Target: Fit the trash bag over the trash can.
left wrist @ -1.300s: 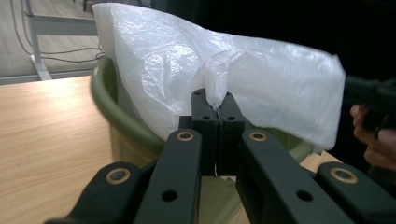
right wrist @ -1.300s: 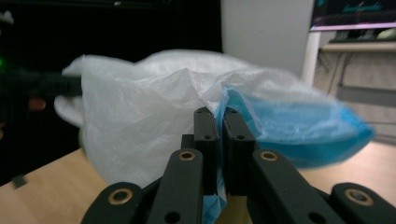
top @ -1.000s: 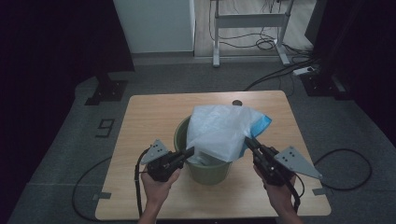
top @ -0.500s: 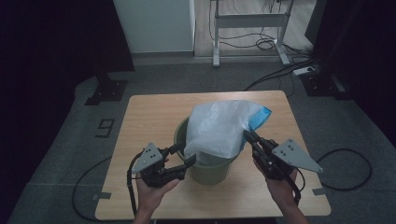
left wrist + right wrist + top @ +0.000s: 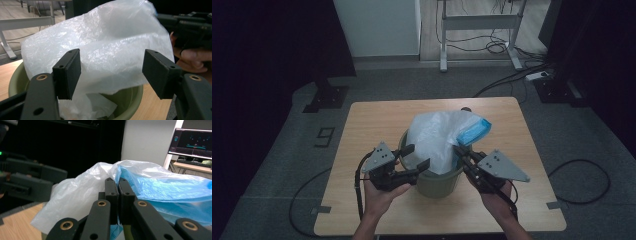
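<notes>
- high view: left gripper (image 5: 417, 156) held low at the near left side of the green bucket (image 5: 438, 183), jaws spread wide, pointing right toward the plastic bag (image 5: 437, 140), nothing gripped
- left hand (image 5: 379, 195) wraps the handle from below, forearm comes in from the bottom edge
- right gripper (image 5: 460, 152) at the bucket's near right side, pointing up and left, jaws pressed together on the bag's edge
- right hand (image 5: 497, 197) under its handle, grey three-cornered plate on top
- left gripper view: both pads (image 5: 67, 72) wide apart with the bag (image 5: 100, 52) just past them, not touching as far as i can tell
- right gripper view: jaws closed on the bag (image 5: 82, 187) where white film meets blue film
- wooden table (image 5: 372, 125) on grey carpet, cables on the floor, white desk frame (image 5: 479, 22) at the back, dark curtains at the sides
- monitor (image 5: 191, 143) in right gripper view
- bag is thin, crinkled, white and see-through with a blue part (image 5: 474, 131) at the far right, puffed up above the bucket, lower part down inside it
- bucket sits near the table's front middle
</notes>
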`<state>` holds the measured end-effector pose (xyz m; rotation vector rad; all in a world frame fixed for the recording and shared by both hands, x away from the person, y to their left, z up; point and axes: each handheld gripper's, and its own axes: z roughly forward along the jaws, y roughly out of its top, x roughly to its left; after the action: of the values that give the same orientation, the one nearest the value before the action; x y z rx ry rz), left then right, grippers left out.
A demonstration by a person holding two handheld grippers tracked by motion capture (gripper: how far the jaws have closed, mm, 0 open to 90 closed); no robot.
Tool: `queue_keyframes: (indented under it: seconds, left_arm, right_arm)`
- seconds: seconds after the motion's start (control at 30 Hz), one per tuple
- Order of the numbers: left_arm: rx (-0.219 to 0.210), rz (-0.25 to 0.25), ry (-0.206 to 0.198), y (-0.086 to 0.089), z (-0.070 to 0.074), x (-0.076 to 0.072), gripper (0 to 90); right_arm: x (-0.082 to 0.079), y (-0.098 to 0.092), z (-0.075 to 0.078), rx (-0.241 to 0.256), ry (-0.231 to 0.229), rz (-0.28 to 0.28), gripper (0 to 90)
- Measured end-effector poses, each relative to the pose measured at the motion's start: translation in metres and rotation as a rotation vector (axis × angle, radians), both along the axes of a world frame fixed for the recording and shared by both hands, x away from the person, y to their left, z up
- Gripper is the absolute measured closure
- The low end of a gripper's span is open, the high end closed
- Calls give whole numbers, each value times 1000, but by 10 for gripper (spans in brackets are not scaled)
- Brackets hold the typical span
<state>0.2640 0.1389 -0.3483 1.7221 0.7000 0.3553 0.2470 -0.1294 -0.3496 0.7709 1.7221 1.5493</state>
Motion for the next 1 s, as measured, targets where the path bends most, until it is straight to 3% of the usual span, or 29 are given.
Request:
queue_keyframes:
  seconds: [0.07, 0.33, 0.57, 0.8, 0.87, 0.9, 0.93, 0.97, 1.0]
  left_arm:
    - [-24, 15, -14, 3, 1, -3, 301]
    - [-47, 42, -55, 6, 2, -14, 293]
    - [-36, 1, -38, -4, 1, -15, 274]
    - [-36, 2, -47, -10, 3, -20, 277]
    - [-18, 14, -51, -13, 4, -21, 294]
    - [-4, 29, -52, -14, 4, -21, 382]
    - [5, 35, -51, -15, 3, -21, 382]
    - [8, 28, -54, -15, 2, -19, 558]
    - [8, 28, -54, -15, 2, -19, 621]
  right_arm:
    - [-1, 6, -2, -16, -2, 3, 868]
    - [1, 15, -2, -25, 8, 4, 868]
    - [-1, 24, 2, -34, 0, 16, 869]
    - [-1, 32, 2, -51, 4, 18, 869]
    - [-2, 34, 1, -53, 4, 19, 869]
    - [-3, 35, 0, -52, 4, 29, 869]
    - [-3, 35, 0, -52, 4, 29, 869]
    - [-3, 36, 0, -40, 4, 44, 868]
    - [-3, 36, 0, -40, 4, 44, 868]
